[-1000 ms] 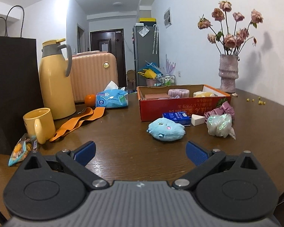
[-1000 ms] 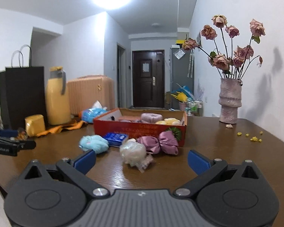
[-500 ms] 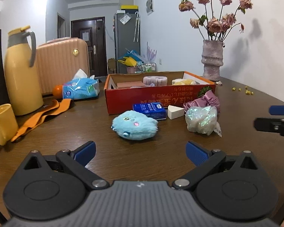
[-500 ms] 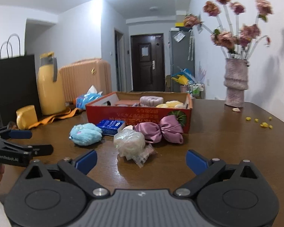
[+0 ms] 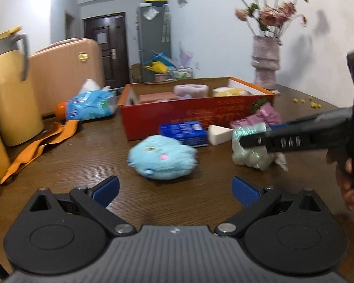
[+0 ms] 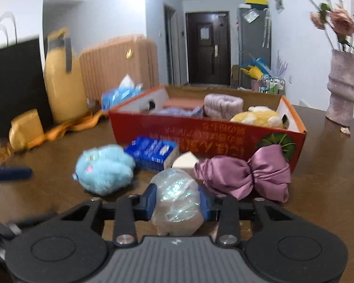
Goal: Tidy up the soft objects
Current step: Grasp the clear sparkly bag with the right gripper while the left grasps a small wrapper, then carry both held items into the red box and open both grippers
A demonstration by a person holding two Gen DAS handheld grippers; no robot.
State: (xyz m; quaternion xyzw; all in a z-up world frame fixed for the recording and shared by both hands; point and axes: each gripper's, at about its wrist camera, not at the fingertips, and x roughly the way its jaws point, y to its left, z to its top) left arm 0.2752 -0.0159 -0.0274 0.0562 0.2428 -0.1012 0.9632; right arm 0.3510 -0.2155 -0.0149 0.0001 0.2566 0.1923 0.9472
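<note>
Iridescent bundle (image 6: pixel 177 199): crinkly film-wrapped soft lump; sits on the worktop (image 6: pixel 59 188) in front of the red box (image 6: pixel 200 139), just beside the purple satin bow (image 6: pixel 245 176)
Right tongs (image 6: pixel 177 201): closing on the bundle, blue pads at both its sides; film looks lightly dented, so contact judged made; seen from the left camera as a dark bar across the bundle
Left tongs (image 5: pixel 174 189): spread wide, nothing between; blue plush (image 5: pixel 162 164) just ahead on the worktop
Step in hand: securing the bundle for a lift into the box, by judgement
Grip advice: squeeze only until the wrap stops slipping; slick film may slide out, so keep the pads at mid-height, not at the loose tail
Lift advice: rise straight before crossing the box wall; clear the bow and the white wedge (image 6: pixel 185 161) touching close by
Drop spot: free corner of the box, beside the yellow plush (image 6: pixel 257 118) and pink band (image 6: pixel 223 106)
Risk: snagging the bow's fabric with the right-hand pad; blur hides exact clearance
</note>
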